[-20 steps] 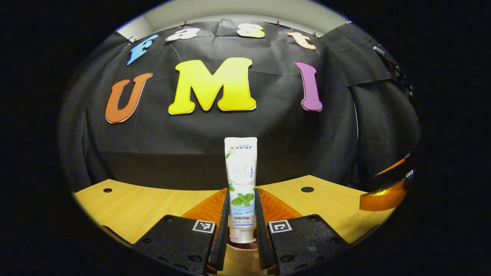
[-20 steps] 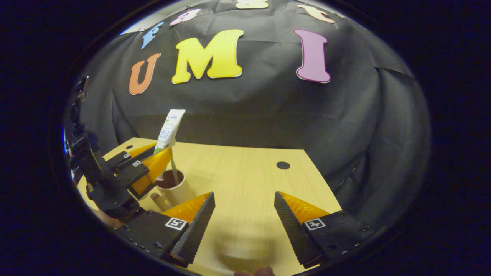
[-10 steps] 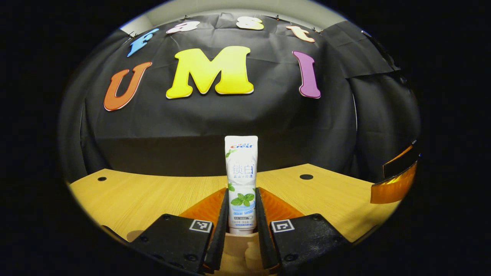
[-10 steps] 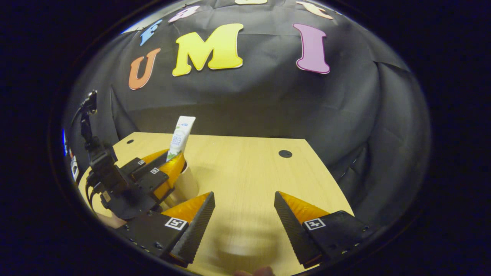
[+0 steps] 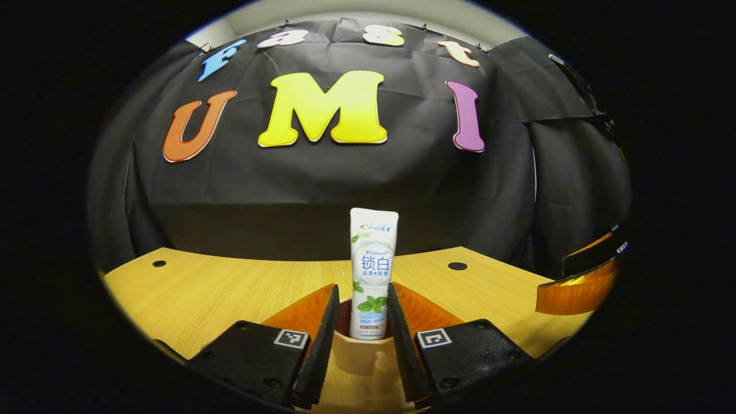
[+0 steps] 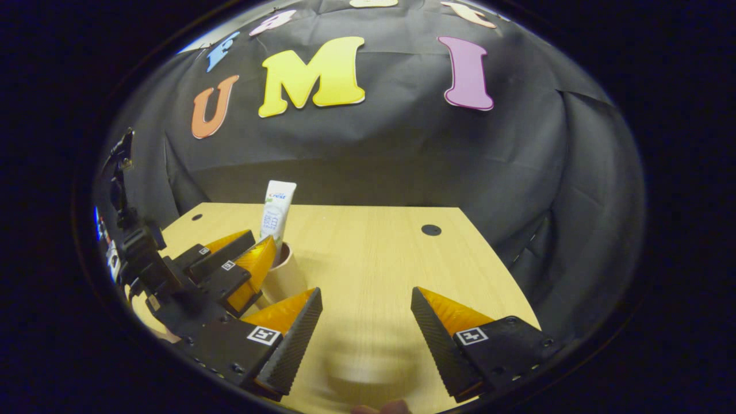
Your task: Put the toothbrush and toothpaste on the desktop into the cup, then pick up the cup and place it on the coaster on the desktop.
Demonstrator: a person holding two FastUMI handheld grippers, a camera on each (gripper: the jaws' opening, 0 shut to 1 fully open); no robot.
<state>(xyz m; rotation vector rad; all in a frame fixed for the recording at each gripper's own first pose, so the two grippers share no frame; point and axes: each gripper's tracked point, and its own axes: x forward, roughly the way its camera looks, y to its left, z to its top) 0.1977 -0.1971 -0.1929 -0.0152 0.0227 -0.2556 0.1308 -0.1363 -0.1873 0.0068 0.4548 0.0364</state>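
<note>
While the white toothpaste [image 5: 372, 270] stands upright in the tan cup [image 5: 363, 355], left tool [image 5: 361, 339] flanks it slightly parted; right tool [image 6: 366, 328] hovers wide above the counter [image 6: 368, 259].

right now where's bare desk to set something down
Bare desk runs from the cup out to the round hole and the far edge, ahead of the open right claw. It's crowded at the near left corner, where the left claw stands beside the cup holding the toothpaste.
</note>
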